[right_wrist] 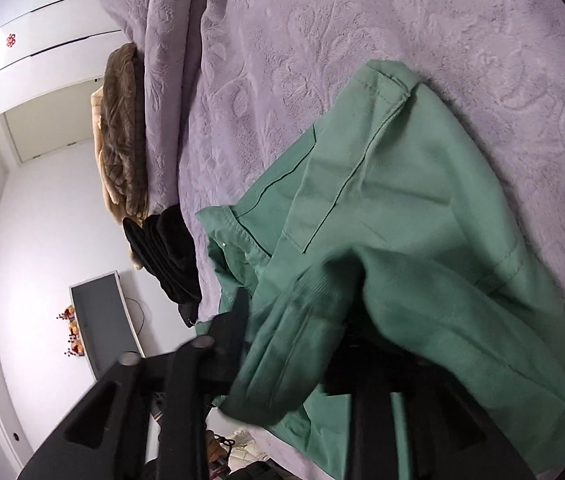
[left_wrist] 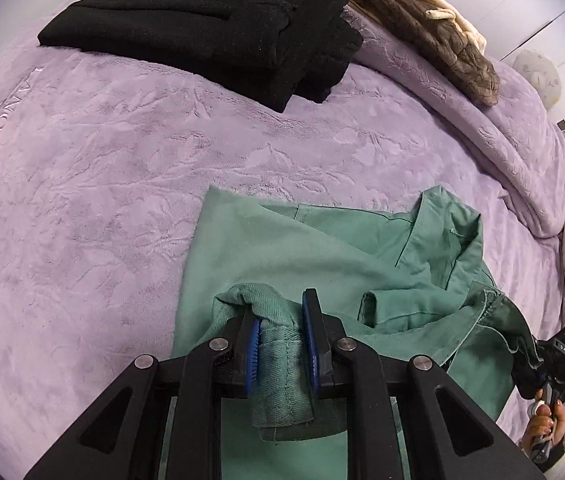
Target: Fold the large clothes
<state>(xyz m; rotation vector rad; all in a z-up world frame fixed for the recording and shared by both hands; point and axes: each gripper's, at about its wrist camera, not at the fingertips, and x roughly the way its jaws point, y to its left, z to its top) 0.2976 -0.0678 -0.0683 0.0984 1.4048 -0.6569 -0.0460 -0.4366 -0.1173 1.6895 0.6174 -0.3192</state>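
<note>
Lilac plush bedspread (left_wrist: 130, 168) fills my view; black clothes (left_wrist: 202, 20) lie folded far off. The green garment (left_wrist: 322, 256) lies near, half folded. My left gripper (left_wrist: 282, 344) pinches its hem; the right gripper's (right_wrist: 294, 344) jaws stand wide, cloth draped over.

Green garment (right_wrist: 402, 220) draped over the right gripper (right_wrist: 294, 344) on purple bedspread (right_wrist: 322, 40).

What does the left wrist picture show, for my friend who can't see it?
The left tool pinches a bunched fold of a green garment lying on a purple blanket. A folded black garment sits farther back, with a brown furry one beside it.
</note>
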